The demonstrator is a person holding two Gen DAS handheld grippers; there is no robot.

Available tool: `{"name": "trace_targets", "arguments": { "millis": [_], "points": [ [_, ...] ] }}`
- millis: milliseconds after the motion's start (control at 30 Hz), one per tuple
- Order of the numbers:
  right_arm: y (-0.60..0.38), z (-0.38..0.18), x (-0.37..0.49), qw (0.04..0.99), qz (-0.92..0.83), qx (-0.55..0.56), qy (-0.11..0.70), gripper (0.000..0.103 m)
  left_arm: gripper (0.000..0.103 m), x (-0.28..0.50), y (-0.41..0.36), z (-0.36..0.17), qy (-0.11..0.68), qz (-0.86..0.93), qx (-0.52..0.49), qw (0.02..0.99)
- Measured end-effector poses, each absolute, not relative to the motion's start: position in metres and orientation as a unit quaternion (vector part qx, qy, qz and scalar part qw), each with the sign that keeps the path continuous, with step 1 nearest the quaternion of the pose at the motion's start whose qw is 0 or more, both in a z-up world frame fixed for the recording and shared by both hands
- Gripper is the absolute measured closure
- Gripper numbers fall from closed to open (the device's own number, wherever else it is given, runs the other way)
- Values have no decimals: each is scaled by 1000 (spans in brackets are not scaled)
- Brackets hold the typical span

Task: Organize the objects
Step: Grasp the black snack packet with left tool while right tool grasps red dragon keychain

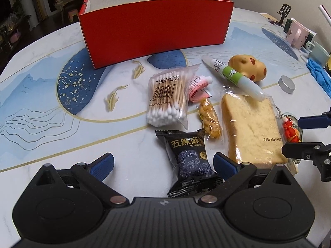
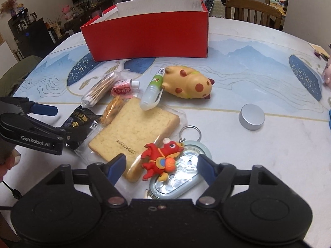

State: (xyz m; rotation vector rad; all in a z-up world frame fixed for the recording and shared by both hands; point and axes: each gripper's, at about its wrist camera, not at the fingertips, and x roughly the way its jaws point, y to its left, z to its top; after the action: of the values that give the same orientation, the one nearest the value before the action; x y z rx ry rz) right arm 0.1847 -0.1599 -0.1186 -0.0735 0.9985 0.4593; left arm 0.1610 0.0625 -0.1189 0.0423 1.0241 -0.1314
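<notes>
An open red box (image 1: 155, 29) (image 2: 149, 37) stands at the back of the table. In front of it lie a cotton swab bag (image 1: 167, 99), a pink tube (image 1: 198, 84), a yellow snack pack (image 1: 210, 119), a wrapped bread slice (image 1: 252, 128) (image 2: 134, 132), a white-green tube (image 1: 233, 76), a yellow spotted toy (image 2: 188, 82) and a red dragon keychain (image 2: 163, 159). My left gripper (image 1: 163, 165) is open around a black snack packet (image 1: 190, 159). My right gripper (image 2: 161, 165) is open around the keychain.
A silver round lid (image 2: 251, 116) lies to the right on the patterned table (image 1: 51, 113). Mugs (image 1: 298, 34) and a blue cloth (image 1: 318, 72) sit at the far right edge. A wooden chair (image 2: 254, 10) stands behind the table.
</notes>
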Motion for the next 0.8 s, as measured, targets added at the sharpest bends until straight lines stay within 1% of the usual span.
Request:
{"name": "trace_targets", "arguments": {
  "millis": [167, 233, 300, 333, 400, 433, 500, 533, 567, 600, 633, 800],
  "points": [
    [-159, -117, 185, 851, 223, -31, 474, 43, 1, 162, 67, -119, 490, -69, -4, 869],
    [-160, -117, 185, 850, 224, -26, 476, 47, 4, 161, 67, -119, 487, -71, -3, 870],
    [-159, -116, 185, 850, 224, -25, 477, 49, 15, 161, 67, -118, 488, -75, -2, 870],
    [-158, -116, 185, 849, 223, -27, 477, 50, 19, 161, 67, -118, 490, -78, -3, 868],
    [-157, -116, 184, 850, 222, -30, 476, 53, 33, 161, 67, -118, 490, -82, -7, 868],
    [-157, -116, 184, 851, 221, -31, 476, 54, 36, 161, 66, -117, 490, -83, -7, 868],
    [-158, -115, 184, 851, 218, -28, 477, 57, 48, 161, 65, -116, 490, -87, -3, 868],
    [-159, -115, 184, 851, 216, -28, 477, 59, 51, 161, 64, -115, 489, -89, -2, 868],
    [-159, -115, 184, 852, 213, -28, 477, 63, 57, 160, 64, -115, 488, -92, -1, 868],
    [-160, -115, 184, 852, 213, -27, 478, 64, 65, 160, 63, -114, 487, -94, 0, 868],
    [-161, -114, 184, 852, 213, -26, 477, 64, 68, 159, 62, -113, 486, -93, 2, 869],
    [-160, -111, 182, 855, 208, -26, 475, 66, 70, 157, 64, -111, 487, -86, 0, 869]
  ]
}}
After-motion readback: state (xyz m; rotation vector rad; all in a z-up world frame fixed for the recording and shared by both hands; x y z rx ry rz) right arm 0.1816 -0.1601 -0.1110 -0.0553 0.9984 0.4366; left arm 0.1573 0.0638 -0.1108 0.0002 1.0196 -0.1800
